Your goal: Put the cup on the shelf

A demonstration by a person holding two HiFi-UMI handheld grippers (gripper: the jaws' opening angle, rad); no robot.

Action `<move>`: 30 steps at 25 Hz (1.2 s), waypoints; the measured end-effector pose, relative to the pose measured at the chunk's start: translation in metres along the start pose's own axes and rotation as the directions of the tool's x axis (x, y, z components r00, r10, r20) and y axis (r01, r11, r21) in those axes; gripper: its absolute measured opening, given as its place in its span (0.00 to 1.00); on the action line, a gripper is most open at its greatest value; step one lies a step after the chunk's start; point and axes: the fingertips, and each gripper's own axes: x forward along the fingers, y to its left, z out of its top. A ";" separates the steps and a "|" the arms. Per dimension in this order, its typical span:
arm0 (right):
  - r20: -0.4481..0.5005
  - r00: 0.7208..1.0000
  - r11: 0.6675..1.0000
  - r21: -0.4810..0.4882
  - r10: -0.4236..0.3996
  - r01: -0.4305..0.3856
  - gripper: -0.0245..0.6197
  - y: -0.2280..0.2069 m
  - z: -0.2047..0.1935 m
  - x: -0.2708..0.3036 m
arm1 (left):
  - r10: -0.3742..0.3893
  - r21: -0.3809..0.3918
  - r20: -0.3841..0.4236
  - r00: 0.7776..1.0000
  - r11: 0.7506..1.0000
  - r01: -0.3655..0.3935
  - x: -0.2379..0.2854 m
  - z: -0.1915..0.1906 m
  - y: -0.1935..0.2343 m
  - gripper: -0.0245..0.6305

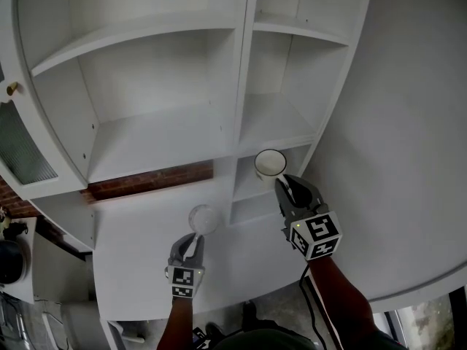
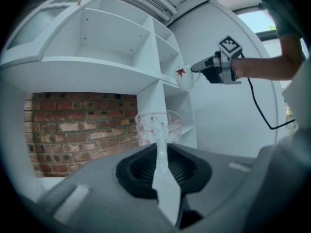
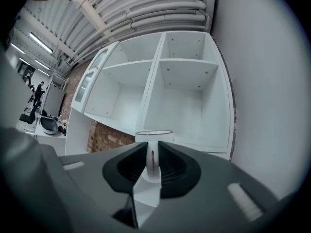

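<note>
A white mug (image 1: 271, 164) with a red leaf print (image 2: 184, 76) is held up in front of the white shelf unit (image 1: 160, 141), level with its lower right compartment. My right gripper (image 1: 286, 189) is shut on the mug, whose rim shows just beyond the jaws (image 3: 153, 139). My left gripper (image 1: 193, 240) is lower and to the left, shut on a clear glass cup (image 1: 203, 219) with pink dots (image 2: 158, 126). The left gripper view looks over that cup to the right gripper (image 2: 201, 68) holding the mug beside the shelf's upright.
The shelf compartments (image 3: 182, 96) hold nothing. A strip of brick wall (image 1: 153, 180) shows under the wide left shelf. A glass-door cabinet (image 1: 22, 152) stands at the left and a plain white wall (image 1: 408, 137) at the right. A black cable (image 2: 262, 113) hangs from the right arm.
</note>
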 end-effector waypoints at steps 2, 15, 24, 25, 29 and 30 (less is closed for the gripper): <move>0.014 1.000 1.000 0.007 -0.005 0.004 0.15 -0.007 0.009 0.003 | -0.006 -0.002 0.009 1.000 1.000 0.006 0.005 0.004 -0.004 0.12; 0.102 0.994 0.997 0.063 -0.041 0.035 0.15 -0.055 0.059 0.012 | -0.019 -0.009 0.061 0.998 1.000 0.020 0.031 0.029 -0.021 0.12; 0.134 0.988 0.993 0.101 -0.074 0.060 0.15 -0.092 0.076 0.030 | -0.022 -0.008 0.083 0.996 1.000 0.023 0.042 0.041 -0.030 0.12; 0.134 0.988 0.992 0.109 -0.078 0.064 0.15 -0.096 0.075 0.033 | -0.022 -0.007 0.084 0.996 1.000 0.023 0.044 0.042 -0.031 0.12; 0.133 0.986 0.986 0.146 -0.098 0.078 0.15 -0.113 0.070 0.042 | -0.024 -0.010 0.091 0.996 1.000 0.025 0.051 0.045 -0.037 0.12; 0.134 0.985 0.984 0.155 -0.104 0.083 0.15 -0.116 0.069 0.044 | -0.025 -0.010 0.092 0.995 1.000 0.026 0.053 0.046 -0.039 0.12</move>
